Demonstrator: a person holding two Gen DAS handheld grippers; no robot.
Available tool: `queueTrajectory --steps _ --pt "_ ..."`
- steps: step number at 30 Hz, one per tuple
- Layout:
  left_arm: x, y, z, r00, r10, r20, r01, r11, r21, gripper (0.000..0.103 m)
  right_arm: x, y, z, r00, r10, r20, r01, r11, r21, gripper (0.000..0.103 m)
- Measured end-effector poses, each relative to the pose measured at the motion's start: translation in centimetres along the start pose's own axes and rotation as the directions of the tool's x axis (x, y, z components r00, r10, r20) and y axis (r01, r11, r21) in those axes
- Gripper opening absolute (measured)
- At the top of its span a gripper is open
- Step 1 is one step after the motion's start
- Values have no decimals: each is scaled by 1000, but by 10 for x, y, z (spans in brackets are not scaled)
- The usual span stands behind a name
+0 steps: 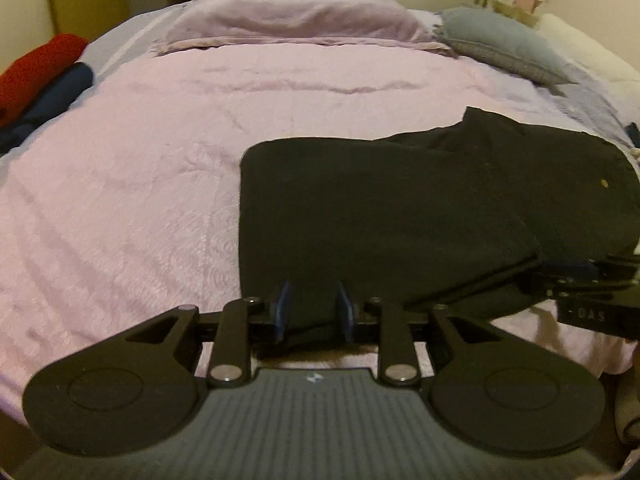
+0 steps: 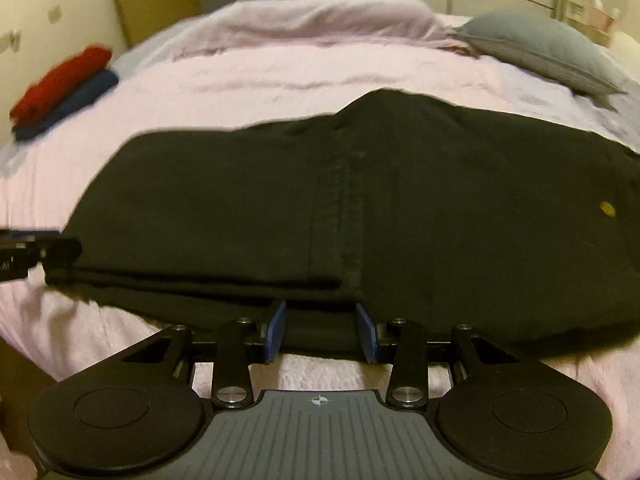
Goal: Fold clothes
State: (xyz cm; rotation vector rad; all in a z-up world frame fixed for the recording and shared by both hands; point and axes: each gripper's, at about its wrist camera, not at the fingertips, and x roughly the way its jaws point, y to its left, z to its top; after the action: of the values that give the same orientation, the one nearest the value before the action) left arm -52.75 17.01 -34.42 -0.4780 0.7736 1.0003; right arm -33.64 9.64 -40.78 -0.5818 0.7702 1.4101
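**Black garment on bed, near hem between both pairs of fingers**

Item 1. Black garment (image 1: 400, 208): lies flat on the pink bedspread (image 1: 140, 200), just ahead of both pairs of fingers. It shows layered edges along its near side, so I judge it folded over at least once. A small yellow spot sits on the cloth, far to the right of my right fingers.

Item 2. Left gripper (image 1: 312, 312): the blue fingers stand narrowly apart with the near edge of the cloth lying between them. I cannot tell whether they pinch it or merely straddle it.

Item 3. Right gripper (image 2: 322, 332): the fingers stand somewhat wider, again with the black hem between them. Contact is not clear from this view.

Item 4. Red and navy folded pieces (image 2: 64, 88): stacked far ahead and to the left of the fingers, well apart from the black garment.

Item 5. Grey pillow (image 2: 536, 48): far ahead and to the right.

Handling note. I judge the scene fits either taking up the near edge for another fold or letting it go after one. If I am gripping, I want all layers of the hem inside each pair, both sides level, so the edge travels square. If I am letting go, I draw straight back so the layers are not dragged.
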Motion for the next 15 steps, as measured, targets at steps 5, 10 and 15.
queueTrajectory --steps 5,10,15 --pt "-15 -14 -10 1000 5 -20 -5 1000 15 42 -31 -5 2 1000 0 9 -1 999 54 41" --pt "-32 -28 -20 1000 16 -24 -15 999 34 42 -53 -17 -9 1000 -14 -24 17 992 128 41" --pt "-53 -41 -27 1000 27 -6 -26 998 56 44 -84 -24 -25 1000 -27 8 26 987 161 41"
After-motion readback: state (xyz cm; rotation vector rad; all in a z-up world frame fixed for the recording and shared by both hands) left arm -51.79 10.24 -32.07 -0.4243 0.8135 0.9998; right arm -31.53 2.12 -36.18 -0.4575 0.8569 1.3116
